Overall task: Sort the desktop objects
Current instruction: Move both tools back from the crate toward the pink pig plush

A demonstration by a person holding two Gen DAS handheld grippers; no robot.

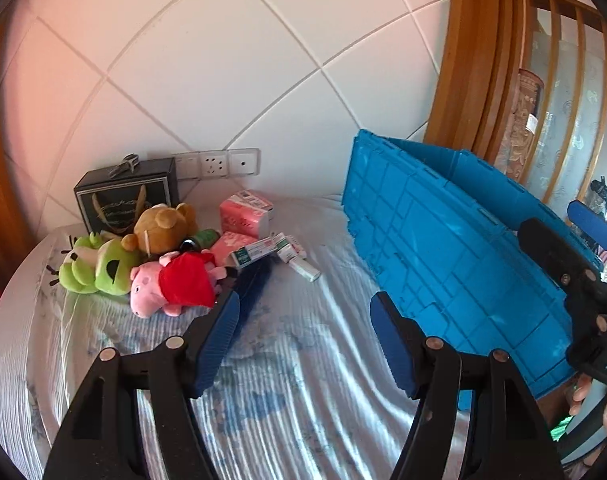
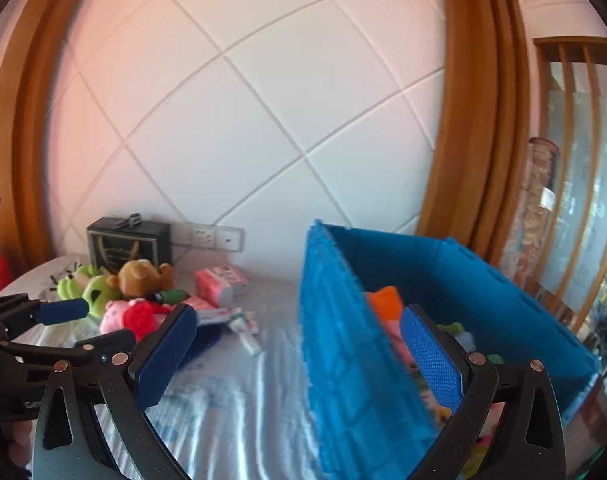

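Observation:
A pile lies at the far left of the bed: a green frog plush (image 1: 99,266), a brown bear plush (image 1: 163,224) and a pink pig plush in a red dress (image 1: 171,286). Pink tissue packs (image 1: 245,214), medicine boxes (image 1: 251,254) and a small white bottle (image 1: 305,270) lie beside them. My left gripper (image 1: 305,340) hovers open over the sheet, short of the pile, with nothing between its fingers. The blue crate (image 2: 463,280) holds an orange plush (image 2: 385,300) and other toys. My right gripper (image 2: 299,356) is open, straddling the crate's near wall without touching it.
A black gift bag (image 1: 127,196) stands against the white tiled wall by the sockets (image 1: 213,164). A dark blue object (image 1: 253,284) lies by the pig. Wooden frames and a slatted screen (image 1: 563,100) rise at the right. A hand (image 1: 595,400) holds the right gripper's handle.

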